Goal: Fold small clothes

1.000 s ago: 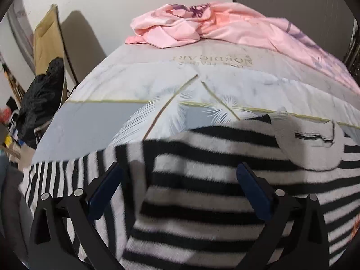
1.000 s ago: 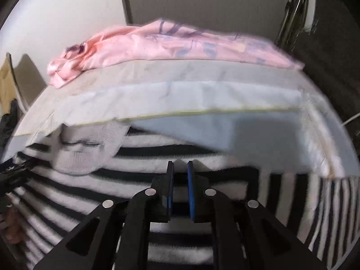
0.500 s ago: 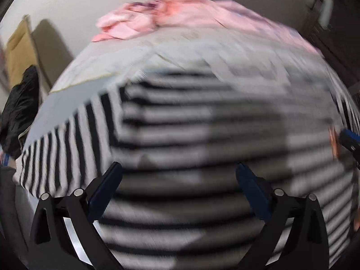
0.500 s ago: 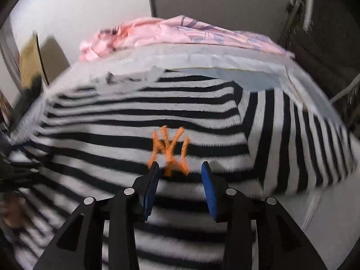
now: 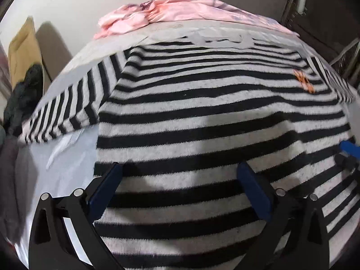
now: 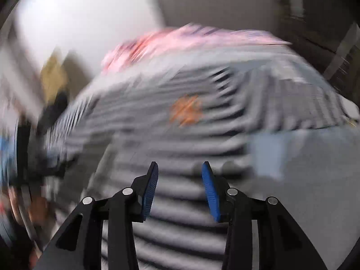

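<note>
Spreading wide, the blue pads of my left gripper [image 5: 180, 189] stand far apart and hold nothing, poised over the lower body of the striped sweater [image 5: 202, 117]. My right gripper [image 6: 180, 189] also has its pads parted with a clear gap and nothing between them; its view is badly smeared, so I cannot tell whether it touches the knit. The sweater lies flat, front up, across the bed [image 5: 67, 171], its grey collar [image 5: 221, 40] toward the far edge and one sleeve [image 5: 67, 110] slanting out toward the left edge. An orange logo [image 5: 303, 82] sits on the chest toward the right side. A pink garment [image 5: 171, 13] is heaped along the bed's far edge.
</note>
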{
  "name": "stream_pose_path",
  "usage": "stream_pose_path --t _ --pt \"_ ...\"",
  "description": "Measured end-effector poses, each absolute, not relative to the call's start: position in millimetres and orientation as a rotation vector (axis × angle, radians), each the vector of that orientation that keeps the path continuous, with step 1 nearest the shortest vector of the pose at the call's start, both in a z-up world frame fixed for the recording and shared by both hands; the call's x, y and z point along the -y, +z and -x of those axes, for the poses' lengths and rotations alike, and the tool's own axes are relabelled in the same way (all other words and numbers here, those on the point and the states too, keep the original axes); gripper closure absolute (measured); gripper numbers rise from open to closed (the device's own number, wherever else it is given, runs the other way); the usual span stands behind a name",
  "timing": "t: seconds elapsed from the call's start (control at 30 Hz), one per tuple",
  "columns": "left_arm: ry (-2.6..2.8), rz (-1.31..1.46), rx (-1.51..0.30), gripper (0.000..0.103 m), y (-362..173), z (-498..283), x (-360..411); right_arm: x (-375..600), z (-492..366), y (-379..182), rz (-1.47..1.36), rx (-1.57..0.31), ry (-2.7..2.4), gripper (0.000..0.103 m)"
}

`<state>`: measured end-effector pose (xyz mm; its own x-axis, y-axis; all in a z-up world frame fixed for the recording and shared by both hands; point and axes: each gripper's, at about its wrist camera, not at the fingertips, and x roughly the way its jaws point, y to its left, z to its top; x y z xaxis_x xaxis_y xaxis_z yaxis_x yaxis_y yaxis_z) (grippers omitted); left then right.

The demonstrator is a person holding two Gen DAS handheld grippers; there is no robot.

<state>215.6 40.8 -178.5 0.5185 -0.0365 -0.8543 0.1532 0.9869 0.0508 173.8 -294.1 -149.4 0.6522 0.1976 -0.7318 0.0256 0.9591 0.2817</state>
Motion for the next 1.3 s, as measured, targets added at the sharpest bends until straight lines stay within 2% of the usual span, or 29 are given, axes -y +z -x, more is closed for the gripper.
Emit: stream_pose_path --t 0.07,0.23,0.4,0.6,0.73,0.87,0.93,1.17,1.3 --pt "-0.103 -0.085 -1.059 0.004 -176 -224 -46 359 -186 -147 -0.446 -0.809 -0.031 0.063" --pt "-0.052 -0.086 -0.988 0.004 -150 -244 -44 481 -186 -167 -0.752 -0.766 -0.239 0.063" --pt "-0.048 -0.091 -0.952 0.004 -133 -277 -25 527 -185 -185 -0.885 -0.741 -0.315 0.063" --pt "-0.095 -0.089 -0.964 0.004 -137 -322 20 551 -201 -205 -1.037 -0.684 -0.337 0.065" --pt "-0.124 -0.105 -0.982 0.004 -152 -341 56 562 -212 -210 -1.086 -0.626 -0.339 0.066" --pt "-0.124 -0.148 -1.003 0.004 -172 -353 81 566 -217 -213 -1.07 -0.6 -0.357 0.073" --pt "-0.115 -0.163 -1.01 0.004 -181 -354 86 563 -222 -211 -0.987 -0.627 -0.403 0.096" --pt "-0.144 -0.07 -1.019 0.004 -186 -356 74 536 -208 -173 -0.832 -0.556 -0.389 0.097" --pt "-0.087 -0.125 -0.998 0.004 -177 -349 69 509 -205 -148 -0.761 -0.533 -0.363 0.097"
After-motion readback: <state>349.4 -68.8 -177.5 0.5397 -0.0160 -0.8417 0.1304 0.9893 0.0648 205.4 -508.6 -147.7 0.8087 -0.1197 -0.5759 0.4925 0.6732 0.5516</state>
